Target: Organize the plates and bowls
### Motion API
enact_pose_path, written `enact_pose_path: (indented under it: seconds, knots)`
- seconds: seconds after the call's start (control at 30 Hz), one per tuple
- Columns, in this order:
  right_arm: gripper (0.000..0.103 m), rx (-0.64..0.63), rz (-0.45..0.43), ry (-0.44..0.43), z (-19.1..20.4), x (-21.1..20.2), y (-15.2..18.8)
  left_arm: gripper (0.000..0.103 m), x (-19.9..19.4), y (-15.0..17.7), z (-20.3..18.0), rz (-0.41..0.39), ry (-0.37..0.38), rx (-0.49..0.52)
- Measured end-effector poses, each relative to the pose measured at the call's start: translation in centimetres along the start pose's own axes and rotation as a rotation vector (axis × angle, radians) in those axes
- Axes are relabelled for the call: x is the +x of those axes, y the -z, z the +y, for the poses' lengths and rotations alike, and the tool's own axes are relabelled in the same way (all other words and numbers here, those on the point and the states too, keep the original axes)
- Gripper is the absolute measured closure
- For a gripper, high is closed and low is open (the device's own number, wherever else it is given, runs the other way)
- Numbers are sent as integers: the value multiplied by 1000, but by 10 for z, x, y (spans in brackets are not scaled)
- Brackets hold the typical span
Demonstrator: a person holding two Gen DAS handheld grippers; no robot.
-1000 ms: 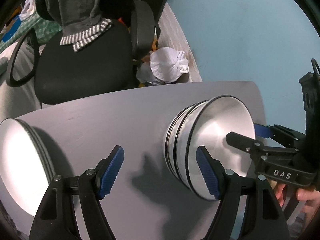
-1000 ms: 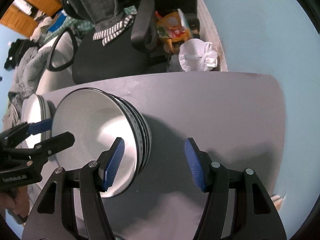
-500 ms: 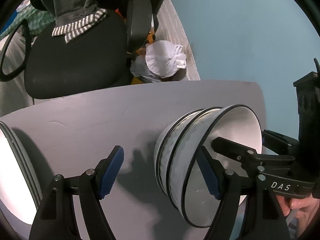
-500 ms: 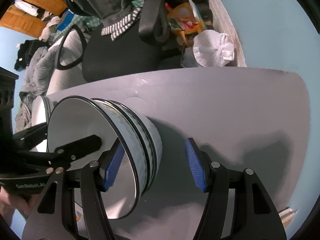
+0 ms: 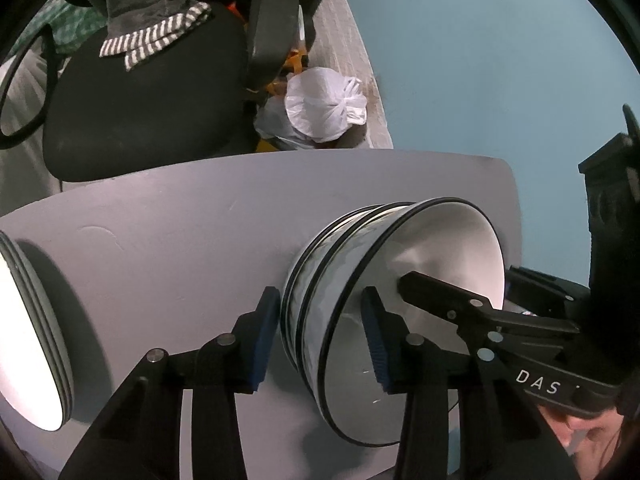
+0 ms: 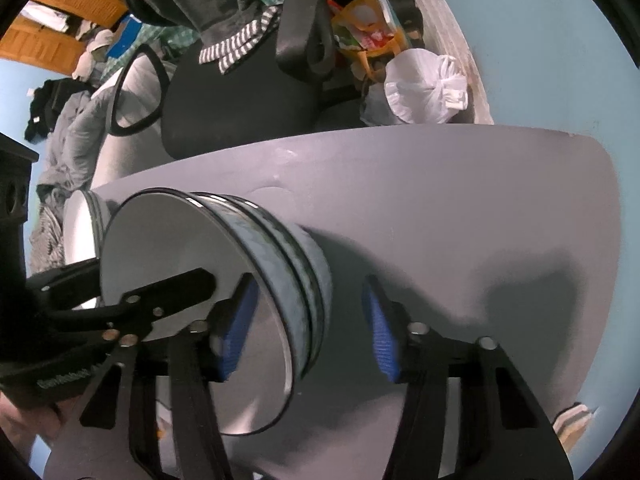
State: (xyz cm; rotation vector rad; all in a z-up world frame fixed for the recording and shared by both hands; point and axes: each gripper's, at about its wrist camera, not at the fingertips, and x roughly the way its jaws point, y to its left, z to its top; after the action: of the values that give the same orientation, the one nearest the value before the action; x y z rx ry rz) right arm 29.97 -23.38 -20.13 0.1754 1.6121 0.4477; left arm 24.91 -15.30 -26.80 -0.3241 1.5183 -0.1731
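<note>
**Both grippers around the bowl stack**

My left gripper [image 5: 320, 332] stood with its jaws spread around the near wall of the stack of bowls [image 5: 360, 280]: one blue pad outside against the lowest bowl, the other pad inside the top bowl. I could not tell if the pads already pressed the wall. My right gripper [image 6: 308, 328] was spread in the same way on the opposite side, one pad inside the rim and one outside, with a gap on the outer side.

The stack stood on the grey table [image 5: 168, 240], near its right end. The stack of plates [image 5: 28, 336] was well apart, at the left edge.

In my judgement, the danger was that each grip took only some of the nested walls, so lifting could separate the bowls. Uneven closing could also tip the stack toward the table edge.
</note>
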Motion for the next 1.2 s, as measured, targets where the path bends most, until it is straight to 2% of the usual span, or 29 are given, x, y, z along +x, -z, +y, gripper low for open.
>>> enact_pose_path:
  seconds: [0.03, 0.17, 0.37, 0.63, 0.8, 0.9, 1.2]
  knots:
    - [67, 5, 5, -14, 1, 0, 0, 64, -1, 0, 0, 1, -6, -8]
    - [66, -28, 14, 8, 8, 1, -1, 65, -2, 0, 0, 16, -24, -15]
    - [65, -44, 66, 3, 8, 3, -4, 64, -1, 1, 6, 32, 7, -35]
    - [65, -26, 48, -2, 7, 2, 2, 65, -1, 1, 3, 40, -2, 1]
    - [66, -20, 41, 15, 9, 0, 3, 65, -2, 1, 7, 41, 10, -32]
    - [67, -13, 38, 33, 13, -1, 4, 65, -3, 3, 7, 46, -9, -39]
    - [70, 13, 80, 34, 24, 6, 12, 66, -9, 19, 16, 56, -26, -37]
